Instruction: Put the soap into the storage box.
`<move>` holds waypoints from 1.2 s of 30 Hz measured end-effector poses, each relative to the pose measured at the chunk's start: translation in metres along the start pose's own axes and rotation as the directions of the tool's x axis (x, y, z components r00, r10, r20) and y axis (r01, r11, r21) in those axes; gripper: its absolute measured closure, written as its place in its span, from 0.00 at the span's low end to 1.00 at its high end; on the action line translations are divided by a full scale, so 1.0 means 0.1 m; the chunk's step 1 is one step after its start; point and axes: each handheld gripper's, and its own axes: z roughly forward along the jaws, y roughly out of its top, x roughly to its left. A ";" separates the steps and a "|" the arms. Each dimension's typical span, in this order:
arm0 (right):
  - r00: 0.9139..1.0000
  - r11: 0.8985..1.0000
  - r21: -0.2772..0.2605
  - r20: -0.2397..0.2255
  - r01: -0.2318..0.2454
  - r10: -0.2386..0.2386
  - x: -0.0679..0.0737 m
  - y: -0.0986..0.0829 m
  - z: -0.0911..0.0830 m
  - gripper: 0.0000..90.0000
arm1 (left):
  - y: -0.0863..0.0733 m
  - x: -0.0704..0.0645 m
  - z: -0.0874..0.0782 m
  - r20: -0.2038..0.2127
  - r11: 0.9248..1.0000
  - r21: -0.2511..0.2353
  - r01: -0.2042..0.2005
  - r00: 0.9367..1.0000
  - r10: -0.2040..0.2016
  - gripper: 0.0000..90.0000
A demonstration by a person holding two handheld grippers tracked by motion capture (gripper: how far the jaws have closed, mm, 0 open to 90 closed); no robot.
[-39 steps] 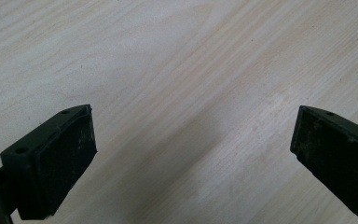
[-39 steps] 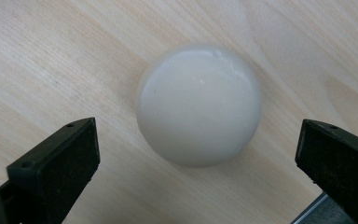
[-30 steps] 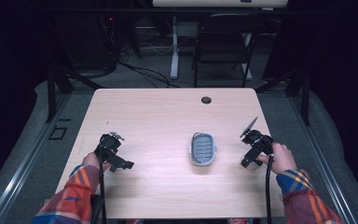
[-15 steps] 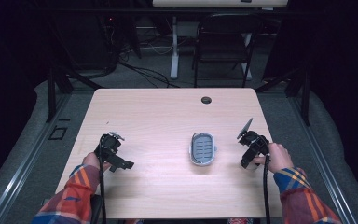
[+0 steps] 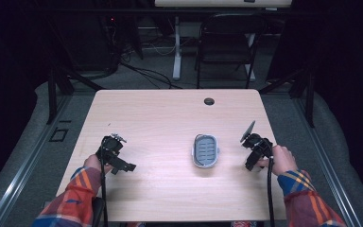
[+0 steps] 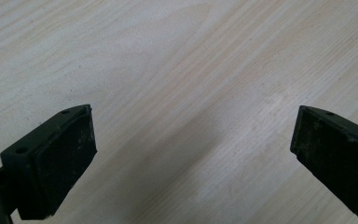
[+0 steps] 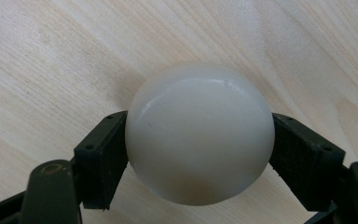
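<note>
Wooden table (image 5: 170, 118): right hand-held gripper (image 7: 200, 140) clamps white ball (image 7: 199, 133); left hand-held gripper (image 6: 191, 154) gapes wide

High cam overhead, facing forward-down — both gripper cams close above table (image 5: 170, 113).

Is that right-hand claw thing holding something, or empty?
Holding: the right gripper has its jaws pressed against both sides of a smooth white ball.

In the high view, what the right gripper (image 5: 251, 152) carries is hidden beneath its body. The contents of the oval tray (image 5: 204, 151) are too small to be made out. In the left gripper view, the right-hand pad (image 6: 340, 158) is cut off by the frame's edge.
</note>
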 end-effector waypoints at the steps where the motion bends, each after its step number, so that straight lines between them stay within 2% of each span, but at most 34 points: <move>1: 1.000 1.000 -0.004 0.002 0.001 -0.001 0.01 0.00 0.00 0.26 | 0.00 0.00 0.00 0.000 1.000 0.001 0.000 1.000 0.000 0.00; 9: 1.000 1.000 -0.015 0.024 0.019 -0.019 0.03 -0.01 -0.05 0.26 | 0.00 0.00 0.00 0.001 1.000 0.000 -0.001 1.000 0.001 0.00; 11: 1.000 1.000 -0.015 0.016 0.020 -0.020 0.03 -0.02 -0.06 0.26 | 0.00 0.00 0.00 0.001 1.000 0.000 0.000 1.000 0.000 0.00; 12: 1.000 0.998 -0.063 0.005 -0.021 0.021 0.06 -0.04 -0.03 0.26 | 0.00 0.00 0.00 0.001 1.000 0.000 0.000 1.000 0.000 0.00; 14: 0.999 1.000 -0.002 0.022 0.028 -0.028 0.03 -0.02 -0.08 0.26 | 0.00 0.00 0.00 0.002 1.000 0.001 0.000 1.000 0.000 0.00; 15: 0.999 0.999 0.009 0.025 0.035 -0.035 0.03 -0.02 -0.09 0.26 | 0.00 0.00 0.00 0.002 1.000 0.002 0.000 1.000 0.000 0.00; 19: 1.000 1.000 -0.019 0.017 0.024 -0.023 0.04 -0.03 -0.08 0.26 | 0.00 0.00 0.00 0.002 1.000 0.001 -0.002 1.000 0.002 0.00; 20: 0.999 0.999 -0.001 0.022 0.037 -0.037 0.04 -0.03 -0.09 0.26 | 0.00 0.00 0.00 0.002 1.000 0.000 -0.001 1.000 0.001 0.00; 21: 1.000 0.999 -0.032 0.014 0.010 -0.009 0.06 -0.04 -0.08 0.26 | 0.00 0.00 0.00 0.002 1.000 0.000 0.000 1.000 0.000 0.00; 25: 0.999 0.999 -0.016 0.016 0.029 -0.029 0.06 -0.01 -0.15 0.26 | 0.00 0.00 0.00 0.002 1.000 0.000 0.001 1.000 -0.001 0.00; 26: 1.000 0.999 -0.048 0.010 0.010 -0.009 0.08 -0.02 -0.14 0.26 | 0.00 0.00 0.00 0.002 1.000 0.002 0.001 1.000 -0.001 0.00; 27: 0.999 0.999 -0.003 0.020 0.048 -0.048 0.06 0.00 -0.19 0.26 | 0.00 0.00 0.00 0.002 1.000 0.003 0.001 1.000 -0.001 0.00; 28: 1.000 0.995 -0.094 -0.005 -0.017 0.017 0.11 -0.03 -0.13 0.26 | 0.00 0.00 0.00 0.002 1.000 0.003 0.001 1.000 -0.001 0.00; 29: 1.000 0.998 -0.050 0.014 0.024 -0.023 0.09 0.00 -0.17 0.26 | 0.00 0.00 0.00 0.002 1.000 0.003 0.000 1.000 0.000 0.00; 30: 0.999 0.999 -0.029 0.015 0.035 -0.034 0.10 0.01 -0.19 0.27 | 0.00 0.00 0.00 0.002 1.000 0.003 0.000 1.000 0.000 0.00; 31: 1.000 0.999 -0.052 0.005 0.017 -0.016 0.12 0.01 -0.18 0.26 | 0.00 0.00 0.00 0.004 1.000 0.002 0.000 1.000 0.000 0.00; 32: 0.999 0.999 -0.022 0.013 0.046 -0.045 0.12 0.04 -0.21 0.26 | 0.00 0.00 0.00 0.004 1.000 0.002 0.002 1.000 -0.002 0.00; 34: 0.999 0.999 -0.035 0.008 0.041 -0.040 0.13 0.04 -0.20 0.26 | 0.00 0.00 0.01 0.005 1.000 0.002 0.005 1.000 -0.005 0.00; 36: 0.998 0.998 -0.035 0.011 0.055 -0.055 0.15 0.06 -0.22 0.26 | 0.00 0.00 0.01 0.004 1.000 0.004 0.004 1.000 -0.004 0.00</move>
